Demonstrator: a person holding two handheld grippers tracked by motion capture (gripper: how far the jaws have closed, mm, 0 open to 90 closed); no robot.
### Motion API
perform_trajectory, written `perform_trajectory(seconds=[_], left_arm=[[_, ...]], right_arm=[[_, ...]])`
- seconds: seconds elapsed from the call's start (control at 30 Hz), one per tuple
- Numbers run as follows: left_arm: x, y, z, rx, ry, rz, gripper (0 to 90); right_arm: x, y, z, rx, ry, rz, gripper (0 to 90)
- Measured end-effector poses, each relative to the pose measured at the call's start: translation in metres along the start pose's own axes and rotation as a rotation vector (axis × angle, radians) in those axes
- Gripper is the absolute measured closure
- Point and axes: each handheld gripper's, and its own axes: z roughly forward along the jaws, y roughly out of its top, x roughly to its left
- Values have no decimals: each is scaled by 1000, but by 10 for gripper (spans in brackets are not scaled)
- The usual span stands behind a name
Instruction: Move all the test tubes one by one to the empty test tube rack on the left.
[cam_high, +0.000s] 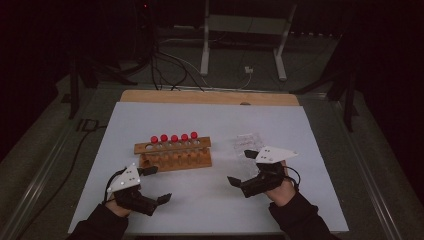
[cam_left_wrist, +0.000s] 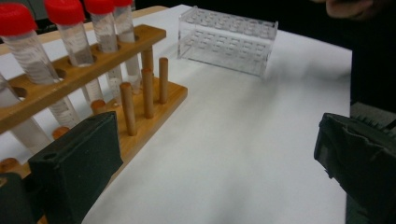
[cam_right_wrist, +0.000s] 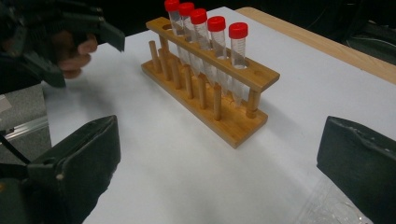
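Five red-capped test tubes (cam_high: 174, 138) stand upright in a wooden rack (cam_high: 173, 152) mid-surface (cam_high: 210, 205), its leftmost hole empty. The left tool (cam_high: 154, 184), jaws spread and empty, hangs just beside the rack's near-left corner; it should probably rise to cap height and close squarely. The right tool (cam_high: 241, 167) waits spread by the clear plastic rack (cam_high: 248, 144).

Wooden tube rack (cam_high: 172, 152): warm orange-brown wood, pale grain on the pegs.
Test tubes (cam_right_wrist: 205, 42): clear bodies with faint printed scale marks.
Tube caps (cam_high: 174, 137): bright red, all five alike.
Plastic rack (cam_left_wrist: 227, 38): colourless, see-through, dotted with rows of round holes.
Worktop (cam_high: 280, 135): pale grey-white sheet, with a tan wooden edge along the far side.
Left tool (cam_high: 153, 185): black jaws, grey plate with white dots.
Right tool (cam_high: 241, 168): black jaws, same pale grey plate.
Sleeves (cam_high: 300, 220): black.
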Motion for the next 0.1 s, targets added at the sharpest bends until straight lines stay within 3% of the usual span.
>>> perform_trajectory(seconds=[0.1], left_arm=[[0, 0, 2, -3, -3, 6, 15]], right_arm=[[0, 0, 0, 1, -4, -2, 0]])
